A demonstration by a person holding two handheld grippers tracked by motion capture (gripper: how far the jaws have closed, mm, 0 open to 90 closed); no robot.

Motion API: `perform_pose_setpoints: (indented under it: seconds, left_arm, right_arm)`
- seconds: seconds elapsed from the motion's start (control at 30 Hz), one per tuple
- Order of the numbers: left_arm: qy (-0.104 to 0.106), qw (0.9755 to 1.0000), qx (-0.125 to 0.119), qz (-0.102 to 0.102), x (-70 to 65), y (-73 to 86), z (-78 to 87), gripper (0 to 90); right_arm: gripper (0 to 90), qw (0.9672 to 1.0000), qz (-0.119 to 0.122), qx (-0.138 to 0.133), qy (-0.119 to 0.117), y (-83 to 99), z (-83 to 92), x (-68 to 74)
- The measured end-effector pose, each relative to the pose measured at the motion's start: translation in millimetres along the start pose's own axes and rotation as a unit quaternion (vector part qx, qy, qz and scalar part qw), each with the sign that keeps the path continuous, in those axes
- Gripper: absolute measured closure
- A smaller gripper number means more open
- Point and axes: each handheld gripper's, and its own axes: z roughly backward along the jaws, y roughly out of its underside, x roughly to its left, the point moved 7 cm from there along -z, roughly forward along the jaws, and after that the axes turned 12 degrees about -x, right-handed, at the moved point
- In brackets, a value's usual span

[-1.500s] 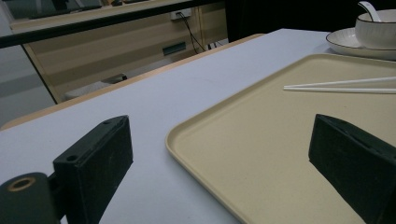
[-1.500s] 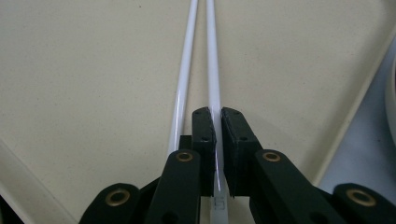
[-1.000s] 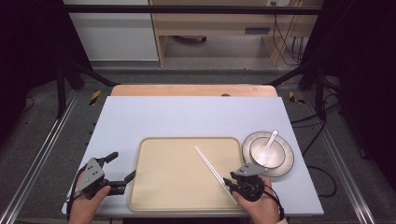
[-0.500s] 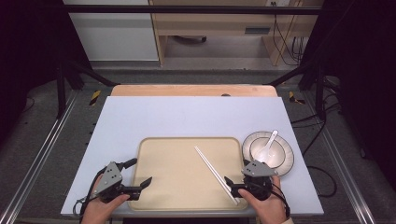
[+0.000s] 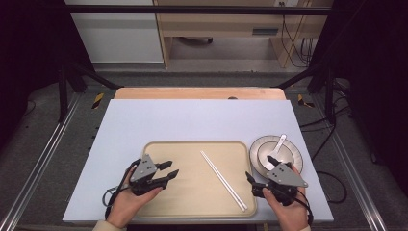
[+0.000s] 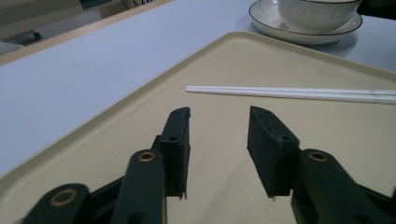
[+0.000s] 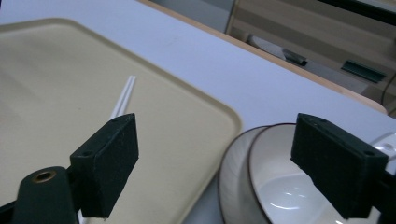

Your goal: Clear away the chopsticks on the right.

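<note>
Both grippers at the near edge of the tray, chopsticks not yet picked up.

Left gripper [image 5: 169, 173] hangs over the left part of the beige tray [image 5: 187, 202]; its jaws have just been closing and now stand partly apart with nothing between them. The white chopsticks [image 5: 223, 180] lie side by side, slanting across the tray's right half, well right of it. Right gripper [image 5: 260, 179] sits over the tray's near right corner, jaws spread wide and empty, just beside the bowl [image 5: 279, 155] with its spoon [image 5: 279, 143] on the plate [image 5: 254, 153]. Judgement: approach the sticks low and square across both, mid-length, so they lift as a pair without rolling.
</note>
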Motion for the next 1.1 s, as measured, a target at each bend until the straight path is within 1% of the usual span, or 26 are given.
perform_pose_setpoints:
  seconds: [0.03, 0.1, 0.13, 0.2, 0.3, 0.33, 0.4, 0.43, 0.47, 0.5, 0.6, 0.67, 0.77, 0.9, 0.97, 1.03, 1.07, 1.1]
  left_arm:
    - [0.004, 1.0, 0.006, 0.001, -1.1, 0.3, -6.1, 66.4]
    - [0.017, 0.9997, 0.017, 0.007, -4.3, 1.0, -18.3, 73.8]
    - [0.02, 0.9995, 0.024, 0.006, -5.9, 1.4, -23.9, 76.6]
    - [0.027, 0.9989, 0.039, -0.001, -9.5, 2.0, -34.2, 82.4]
    - [0.037, 0.9975, 0.06, -0.007, -13.6, 3.4, -47.2, 86.9]
    - [0.038, 0.997, 0.067, -0.005, -15.0, 3.9, -52.6, 87.8]
    - [0.035, 0.9964, 0.078, -0.001, -17.2, 4.0, -59.6, 89.2]
    - [0.036, 0.9958, 0.084, -0.003, -18.6, 4.1, -62.9, 89.2]
    - [0.035, 0.9955, 0.088, -0.008, -19.1, 4.4, -65.2, 89.3]
    - [0.034, 0.9949, 0.095, -0.008, -20.3, 5.6, -68.8, 89.3]
    - [0.031, 0.994, 0.104, -0.006, -20.5, 8.7, -75.6, 89.4]
    - [0.029, 0.9937, 0.109, -0.004, -19.6, 10.7, -78.4, 89.4]
    - [0.026, 0.9937, 0.109, 0.007, -17.9, 12.6, -82.3, 89.4]
    - [0.024, 0.9928, 0.117, 0.002, -16.5, 12.7, -84.5, 89.4]
    - [0.022, 0.9927, 0.119, 0.002, -15.4, 13.8, -86.1, 89.4]
    - [0.022, 0.992, 0.124, 0.006, -14.1, 15.9, -87.4, 89.4]
    - [0.022, 0.9915, 0.128, 0.004, -13.1, 16.6, -87.7, 89.4]
    - [0.021, 0.9917, 0.126, 0.007, -13.4, 16.9, -89.0, 89.4]
  right_arm:
    - [13.5, 1.0, -0.005, -0.003, 0.006, 1.2, 1.6, -4.1]
    - [13.4, 0.9994, -0.014, -0.007, 0.03, 2.3, 6.1, -12.8]
    - [12.8, 0.9989, -0.02, -0.015, 0.039, 1.2, 8.2, -16.8]
    - [10.4, 0.9979, -0.033, -0.026, 0.049, 0.0, 11.6, -23.2]
    - [9.6, 0.9976, -0.039, -0.028, 0.05, 3.5, 13.6, -27.9]
    - [9.5, 0.9975, -0.041, -0.029, 0.049, 4.4, 13.9, -28.4]
    - [9.5, 0.9976, -0.041, -0.031, 0.046, 5.2, 15.2, -30.4]
    - [9.7, 0.9972, -0.042, -0.037, 0.048, 4.4, 16.7, -31.7]
    - [9.6, 0.9972, -0.044, -0.038, 0.048, 4.2, 18.2, -32.3]
    - [9.6, 0.9971, -0.045, -0.039, 0.048, 4.3, 19.1, -32.9]
    - [9.4, 0.997, -0.042, -0.046, 0.048, 5.3, 21.6, -34.6]
    - [9.0, 0.9967, -0.042, -0.05, 0.048, 5.6, 22.7, -35.4]
    - [9.0, 0.996, -0.046, -0.055, 0.053, 5.8, 24.4, -37.7]
    - [9.2, 0.9962, -0.043, -0.055, 0.052, 6.6, 23.5, -36.9]
    - [9.2, 0.9961, -0.047, -0.053, 0.052, 8.0, 22.1, -36.7]
    - [9.8, 0.996, -0.05, -0.054, 0.051, 9.0, 20.8, -37.1]
    - [10.0, 0.9959, -0.05, -0.054, 0.053, 9.4, 20.7, -37.0]
    - [10.0, 0.996, -0.049, -0.052, 0.052, 10.1, 20.5, -37.2]
